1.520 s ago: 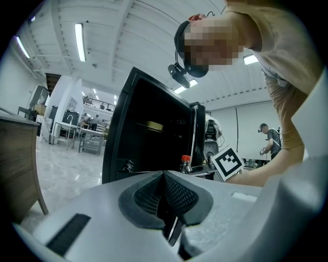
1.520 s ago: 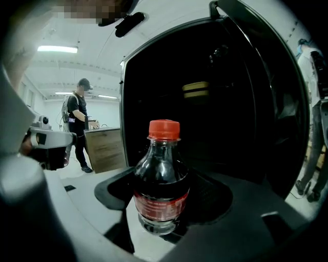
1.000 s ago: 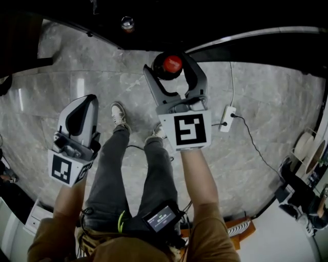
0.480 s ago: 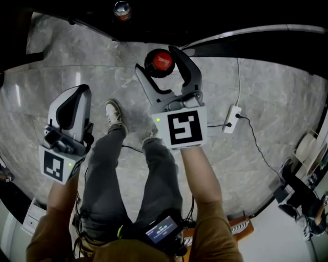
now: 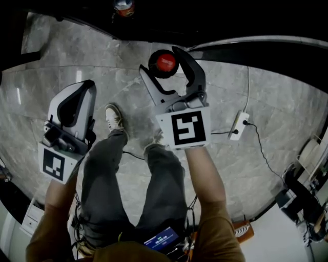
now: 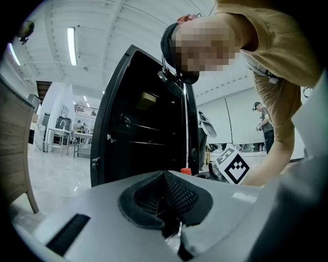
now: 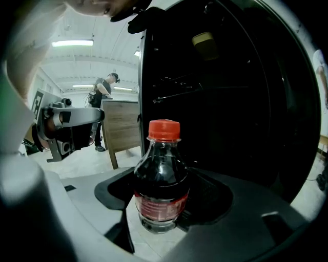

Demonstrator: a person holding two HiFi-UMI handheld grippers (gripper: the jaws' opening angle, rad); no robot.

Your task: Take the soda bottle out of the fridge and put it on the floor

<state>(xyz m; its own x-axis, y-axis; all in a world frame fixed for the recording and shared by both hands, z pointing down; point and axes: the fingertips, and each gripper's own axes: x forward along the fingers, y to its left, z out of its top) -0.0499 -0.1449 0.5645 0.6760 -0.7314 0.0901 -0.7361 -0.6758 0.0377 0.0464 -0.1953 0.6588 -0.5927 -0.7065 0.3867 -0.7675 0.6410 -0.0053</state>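
A small soda bottle (image 7: 161,176) with dark drink, a red cap and a red label stands upright between my right gripper's jaws. My right gripper (image 7: 163,202) is shut on its lower body, with pale floor showing under its base. From the head view its red cap (image 5: 165,62) sits between the grey fingers (image 5: 190,69), over the marble floor just before the dark open fridge (image 5: 154,25). My left gripper (image 5: 82,92) hangs to the left above the floor, jaws shut and empty. In the left gripper view the closed pads (image 6: 177,197) point at the black fridge (image 6: 143,133).
A white power strip (image 5: 239,125) with a black cable lies on the floor at the right. The person's shoes (image 5: 114,117) stand between the grippers. Another red-labelled container (image 5: 124,6) shows in the dark at the top. A wooden cabinet (image 7: 120,130) stands left of the fridge.
The right gripper stays shut on the bottle, which has shifted slightly left in the head view. The power strip has drifted right in that view. The left gripper has barely moved.
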